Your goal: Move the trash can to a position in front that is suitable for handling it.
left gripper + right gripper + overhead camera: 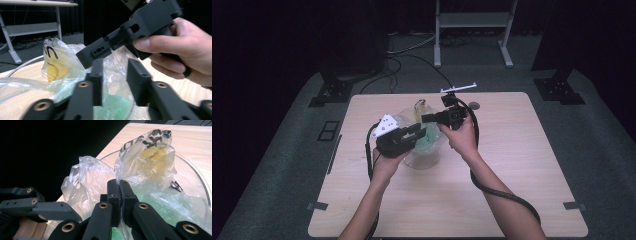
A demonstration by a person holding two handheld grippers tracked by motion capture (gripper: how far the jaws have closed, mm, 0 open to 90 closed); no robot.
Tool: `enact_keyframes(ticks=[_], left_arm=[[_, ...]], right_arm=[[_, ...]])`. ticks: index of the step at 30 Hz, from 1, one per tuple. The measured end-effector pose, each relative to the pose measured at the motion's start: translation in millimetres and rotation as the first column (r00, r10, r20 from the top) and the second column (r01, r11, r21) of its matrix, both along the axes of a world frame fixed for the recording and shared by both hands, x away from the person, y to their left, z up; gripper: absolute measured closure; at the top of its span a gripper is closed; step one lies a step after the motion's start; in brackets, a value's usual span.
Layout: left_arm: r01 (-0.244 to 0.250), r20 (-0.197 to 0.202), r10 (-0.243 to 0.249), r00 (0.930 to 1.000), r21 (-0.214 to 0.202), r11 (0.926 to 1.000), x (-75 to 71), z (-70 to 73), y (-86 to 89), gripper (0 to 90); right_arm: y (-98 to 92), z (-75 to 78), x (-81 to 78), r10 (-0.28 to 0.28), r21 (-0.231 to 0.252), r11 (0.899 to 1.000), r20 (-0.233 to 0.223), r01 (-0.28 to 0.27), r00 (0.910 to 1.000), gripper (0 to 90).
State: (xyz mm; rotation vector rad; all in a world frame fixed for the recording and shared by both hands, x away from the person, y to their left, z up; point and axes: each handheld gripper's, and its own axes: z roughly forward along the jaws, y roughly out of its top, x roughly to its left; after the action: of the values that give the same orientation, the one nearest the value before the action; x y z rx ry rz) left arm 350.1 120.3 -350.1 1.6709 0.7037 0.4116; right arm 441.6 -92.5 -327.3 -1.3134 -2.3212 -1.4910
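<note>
A: How do the right tongs (121,195) stand?

B: Pressed together, pad against pad, with a thin fold of the clear plastic bag (100,180) pinched between them — in the right gripper view the film runs up out of the seam where the two jaws meet.

A: And the left tongs (115,77)?

B: Partly apart, a narrow gap. In the left gripper view crumpled film and something green (112,106) show through that gap, but the pads do not press on the bag; whether they brush it I cannot tell.

A: Where is the bag itself?

B: It lies in a clear glass bowl (424,161) near the middle of the wooden surface (512,190), slightly toward the far edge. A yellowish lump (150,157) sits wrapped in the film at the far side of the bowl, the green stuff lower down.

A: Any writing on it?

B: Black printed marks on the film (155,135) above the yellow part — too creased to read. No brand can be made out.

A: And the hands?

B: From above, both forearms come in from the near edge and meet over the bowl. The left hand (384,165) holds its gripper angled toward the right, a grey three-cornered plate (386,125) on top. The right hand (462,137) wraps its gripper with the jaws pointing left, toward the other gripper, tips close together; a black cable (507,197) trails back along the right forearm.
</note>
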Motion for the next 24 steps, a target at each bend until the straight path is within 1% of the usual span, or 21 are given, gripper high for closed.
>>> enact_keyframes(ticks=[4, 7, 8, 9, 13, 15, 16, 19, 24], left_arm=[[0.023, 0.008, -0.023, 0.9997, 0.008, 0.9997, -6.6, 1.8, 2.5, 55.8], [0.031, 0.011, -0.031, 0.9995, 0.002, 0.9995, -10.7, 1.1, 3.6, 50.0], [0.035, 0.014, -0.035, 0.9993, -0.005, 0.9994, -12.5, 0.4, 4.3, 46.5], [0.036, 0.011, -0.036, 0.9993, -0.008, 0.9993, -14.2, -0.1, 4.9, 46.5], [0.046, 0.021, -0.046, 0.9987, -0.018, 0.9988, -20.5, -2.0, 4.7, 39.5], [0.063, 0.031, -0.063, 0.9975, -0.003, 0.998, -24.9, -2.5, 1.3, 36.0], [0.07, 0.033, -0.07, 0.997, 0.003, 0.9976, -26.0, -2.8, 0.0, 36.0], [0.083, 0.031, -0.084, 0.996, 0.018, 0.9964, -28.5, -5.5, -4.1, 29.3], [0.098, 0.017, -0.098, 0.9951, 0.009, 0.9952, -28.8, -10.7, -3.0, 27.7]], right_arm=[[-2.9, 2.0, -0.9, -0.002, 0.012, 1.0, 0.005, 0.002, 1.0, 89.0], [-4.9, 3.8, -1.4, -0.004, 0.016, 1.0, 0.009, 0.004, 1.0, 88.9], [-6.4, 5.0, -1.6, -0.006, 0.02, 1.0, 0.013, 0.006, 0.9999, 88.9], [-6.4, 5.0, -1.6, -0.006, 0.02, 1.0, 0.013, 0.006, 0.9999, 88.9], [-9.3, 7.3, -1.6, -0.008, 0.026, 1.0, 0.016, 0.007, 0.9998, 88.9], [-9.9, 9.2, -1.5, -0.007, 0.033, 0.999, 0.023, 0.007, 0.9997, 88.9], [-9.9, 9.2, -1.5, -0.007, 0.033, 0.999, 0.023, 0.007, 0.9997, 88.9], [-9.4, 12.0, -2.2, -0.006, 0.033, 0.999, 0.027, 0.005, 0.9996, 88.9], [-10.9, 15.6, -3.0, -0.007, 0.032, 0.999, 0.034, 0.006, 0.9994, 88.9]])
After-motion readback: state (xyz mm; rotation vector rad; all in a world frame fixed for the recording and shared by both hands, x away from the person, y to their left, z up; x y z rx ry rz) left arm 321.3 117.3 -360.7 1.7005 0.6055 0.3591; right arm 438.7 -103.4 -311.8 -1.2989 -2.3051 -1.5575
